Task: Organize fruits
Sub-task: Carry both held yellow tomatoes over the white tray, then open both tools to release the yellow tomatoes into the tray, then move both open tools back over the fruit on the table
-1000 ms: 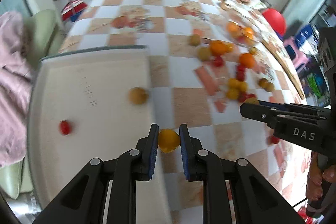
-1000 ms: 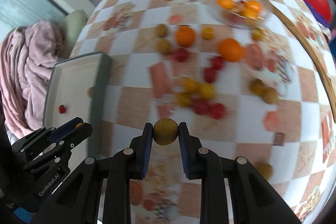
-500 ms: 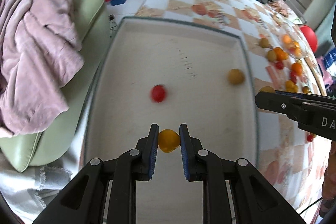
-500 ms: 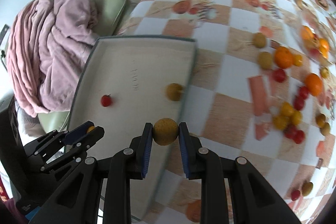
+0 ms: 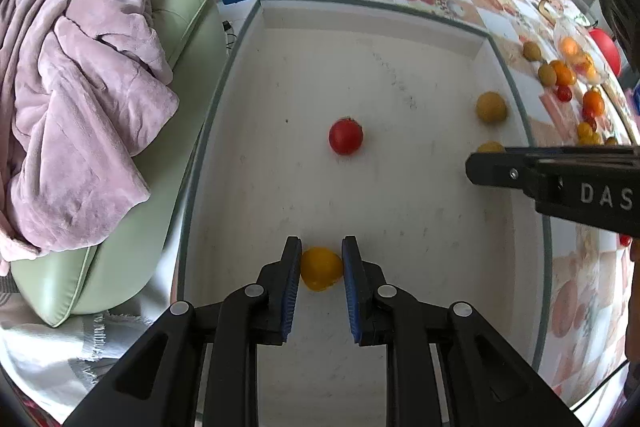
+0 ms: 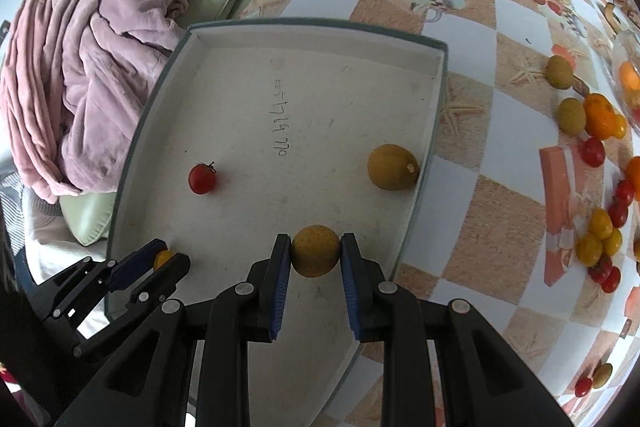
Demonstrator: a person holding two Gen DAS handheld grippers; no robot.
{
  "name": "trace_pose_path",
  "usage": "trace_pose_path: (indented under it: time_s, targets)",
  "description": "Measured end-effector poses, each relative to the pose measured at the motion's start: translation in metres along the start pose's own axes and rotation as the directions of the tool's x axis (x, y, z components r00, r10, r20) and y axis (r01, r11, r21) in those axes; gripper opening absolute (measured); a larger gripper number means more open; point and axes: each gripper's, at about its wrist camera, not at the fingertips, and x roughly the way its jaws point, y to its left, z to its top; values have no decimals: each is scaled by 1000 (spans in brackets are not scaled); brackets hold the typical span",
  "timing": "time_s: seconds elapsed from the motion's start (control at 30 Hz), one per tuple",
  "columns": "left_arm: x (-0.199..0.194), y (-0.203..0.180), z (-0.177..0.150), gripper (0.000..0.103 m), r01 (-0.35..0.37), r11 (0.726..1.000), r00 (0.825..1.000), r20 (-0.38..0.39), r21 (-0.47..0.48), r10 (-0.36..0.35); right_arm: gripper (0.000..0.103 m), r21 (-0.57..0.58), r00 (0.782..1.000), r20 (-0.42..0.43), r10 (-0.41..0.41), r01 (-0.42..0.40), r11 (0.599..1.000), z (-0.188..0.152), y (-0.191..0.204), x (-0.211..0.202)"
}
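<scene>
Both grippers carry fruit over the white tray (image 6: 424, 75), which sits at the edge of the checkered surface (image 6: 480, 27) beside a green cushion (image 5: 132, 187) draped with a pink blanket (image 5: 80, 99). The left gripper (image 5: 321, 267) is clenched on a small yellow fruit (image 5: 321, 269), its blue fingers (image 5: 291, 287) pressing both sides; the right gripper (image 6: 315, 255) is clenched on a brownish-yellow round fruit (image 6: 315, 255). The tray holds a red cherry tomato (image 6: 202, 179) near its middle and a yellow-brown fruit (image 6: 392, 167) against the right wall; the remaining loose fruits (image 6: 600, 227) lie well apart on the surface to the right. Risks from here: all these fruits are round, so a release from height would probably let them roll across the flat tray floor and strike the tomato or scatter any grouping by kind. The left gripper hangs near the tray wall on the cushion side; a release too close to that rim could bounce the fruit out onto the cushion. The two grippers work close together, so a careless sideways move could knock one against the other. Both grippers point steeply downward at the tray floor, the left near the cushion-side corner, the right near the tray's inner edge.
</scene>
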Motion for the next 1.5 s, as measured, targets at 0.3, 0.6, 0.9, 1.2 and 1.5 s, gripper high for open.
trace_pose_path:
  time_s: [0.3, 0.6, 0.9, 1.2, 1.5]
  targets:
    - [1, -1, 0, 26, -15, 999, 1000, -4, 32, 15, 53, -21, 1000, -9, 2, -2, 1000, 2, 11, 8]
    - [-6, -3, 2, 76, -28, 999, 999, 20, 42, 27, 69, 16, 998, 64, 29, -30, 999, 1, 3, -20]
    - [-22, -40, 18, 76, -16, 992, 998, 59, 122, 9, 73, 135, 991, 136, 2, -20, 991, -18, -43, -59]
    - [-37, -108, 35, 76, 48, 970, 994, 82, 240, -69, 73, 310, 986, 140, -88, 41, 950, -68, -121, -88]
    - [-35, -189, 53, 76, 127, 938, 985, 74, 322, -159, 73, 492, 975, 96, -203, 131, 861, -129, -207, -109]
